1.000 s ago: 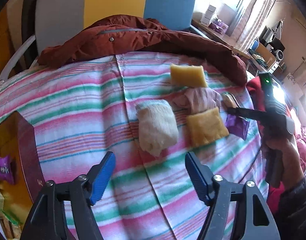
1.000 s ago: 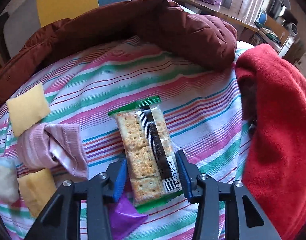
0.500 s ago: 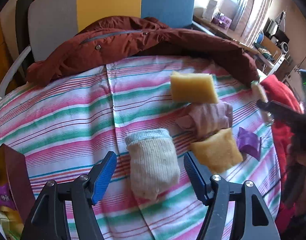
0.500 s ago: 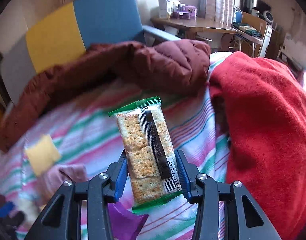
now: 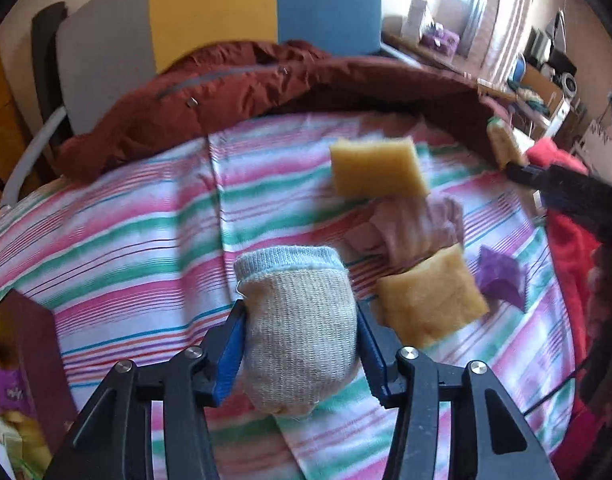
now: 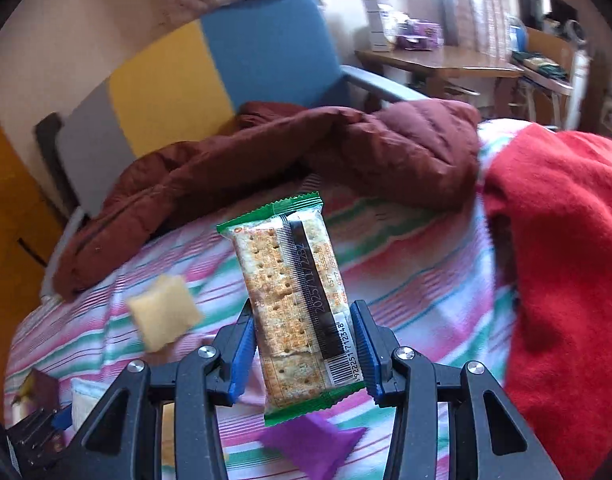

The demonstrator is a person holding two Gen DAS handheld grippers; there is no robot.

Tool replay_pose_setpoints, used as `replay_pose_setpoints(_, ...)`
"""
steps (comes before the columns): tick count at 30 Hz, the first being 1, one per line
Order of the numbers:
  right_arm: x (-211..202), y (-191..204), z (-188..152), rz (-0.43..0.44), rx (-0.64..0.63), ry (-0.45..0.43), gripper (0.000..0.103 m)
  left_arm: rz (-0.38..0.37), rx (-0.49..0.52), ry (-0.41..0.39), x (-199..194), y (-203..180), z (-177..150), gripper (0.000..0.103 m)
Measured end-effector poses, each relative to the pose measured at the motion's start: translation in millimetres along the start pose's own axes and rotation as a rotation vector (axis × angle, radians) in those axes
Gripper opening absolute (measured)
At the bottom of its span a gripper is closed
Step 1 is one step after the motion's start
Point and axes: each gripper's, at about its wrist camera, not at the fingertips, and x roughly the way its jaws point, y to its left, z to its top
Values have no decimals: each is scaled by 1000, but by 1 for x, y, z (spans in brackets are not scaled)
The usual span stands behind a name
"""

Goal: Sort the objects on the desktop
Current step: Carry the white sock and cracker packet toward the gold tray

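Note:
My left gripper [image 5: 300, 350] is shut on a rolled cream sock [image 5: 296, 320] that lies on the striped cloth [image 5: 138, 232]. Two yellow sponges [image 5: 376, 168] [image 5: 430, 300], a pink sock [image 5: 410, 226] and a purple packet [image 5: 500, 278] lie to its right. My right gripper [image 6: 302, 350] is shut on a green-edged cracker packet [image 6: 296, 308] and holds it above the cloth [image 6: 418, 280]. The right gripper and its packet [image 5: 502, 146] also show at the right edge of the left wrist view.
A dark red jacket [image 5: 234, 96] lies along the far edge of the cloth. A red blanket [image 6: 566, 260] covers the right side. A brown box [image 5: 30, 352] with snack packets stands at the left. A purple packet [image 6: 314, 446] lies under the right gripper.
My left gripper moved forward and closed on the cream sock. My right gripper lifted the cracker packet higher off the cloth and swung left.

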Motion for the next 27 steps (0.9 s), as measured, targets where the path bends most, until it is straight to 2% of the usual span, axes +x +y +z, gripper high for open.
replay_pose_setpoints(7, -4, 38, -10, 205, -93, 21, 46, 12, -82, -86, -61, 15, -8, 52)
replay_pose_setpoints(12, -7, 56, -16, 300, -133, 31, 46, 45, -111, -158, -105, 26, -15, 52)
replay_pose_setpoints(21, -3, 80, -31, 394, -171, 91, 46, 93, -131, -257, -175, 50, -35, 52)
replay_pose_setpoints(27, -2, 99, -42, 416, -181, 146, 46, 106, -182, -282, -200, 80, -58, 52)
